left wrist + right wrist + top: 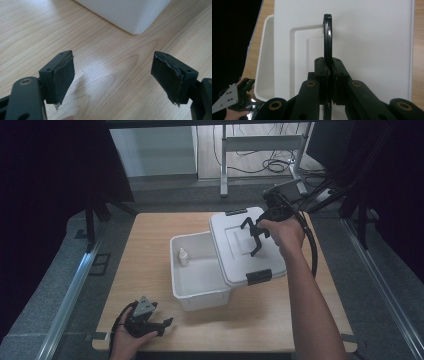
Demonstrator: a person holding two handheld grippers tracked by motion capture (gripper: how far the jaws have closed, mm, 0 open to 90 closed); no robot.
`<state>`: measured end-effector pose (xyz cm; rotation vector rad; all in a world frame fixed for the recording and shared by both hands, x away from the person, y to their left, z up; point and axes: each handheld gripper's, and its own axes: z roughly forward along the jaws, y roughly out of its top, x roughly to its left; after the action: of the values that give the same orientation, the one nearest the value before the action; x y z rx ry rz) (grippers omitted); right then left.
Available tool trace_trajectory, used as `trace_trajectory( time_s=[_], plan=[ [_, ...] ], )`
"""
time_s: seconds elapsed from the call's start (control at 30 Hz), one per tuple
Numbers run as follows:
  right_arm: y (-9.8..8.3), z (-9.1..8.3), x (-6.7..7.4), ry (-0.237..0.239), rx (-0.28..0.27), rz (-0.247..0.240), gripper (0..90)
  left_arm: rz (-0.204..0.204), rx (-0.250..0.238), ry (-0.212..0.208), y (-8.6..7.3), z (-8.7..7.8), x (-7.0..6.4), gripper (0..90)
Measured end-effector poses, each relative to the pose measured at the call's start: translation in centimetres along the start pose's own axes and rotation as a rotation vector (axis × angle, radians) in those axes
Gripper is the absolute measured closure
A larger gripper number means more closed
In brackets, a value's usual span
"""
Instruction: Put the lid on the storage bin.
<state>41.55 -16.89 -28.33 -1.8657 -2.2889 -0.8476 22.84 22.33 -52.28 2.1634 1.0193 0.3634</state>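
At about 7 o'clock on the pale wooden table (150, 250) the left gripper (162, 326) rests with its jaws spread wide and empty. The open white plastic storage box (197, 287), holding a small white dropper bottle (183, 256), sits at table centre. At 2 o'clock, the right gripper (256, 239) is clenched on the black carry handle (327, 37) of the white rectangular plastic lid (247, 247), which lies skewed across the box. Judging from this, keep the lid level and square it before lowering.

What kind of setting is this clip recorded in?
Probably a lab or recording booth, not a home: a lone wooden table ringed by dark curtains, a metal desk frame with loose cables on the floor behind, and handheld grippers in use.
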Motion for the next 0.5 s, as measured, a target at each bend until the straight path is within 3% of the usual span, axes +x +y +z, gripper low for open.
trace_trajectory(
  time_s=[0.5],
  plan=[
    [0.9,1.8,3.7,0.004,0.029,-0.016,85.4,0.008,0.000,-0.002,0.0,0.0,0.0,19.1]
  ],
)
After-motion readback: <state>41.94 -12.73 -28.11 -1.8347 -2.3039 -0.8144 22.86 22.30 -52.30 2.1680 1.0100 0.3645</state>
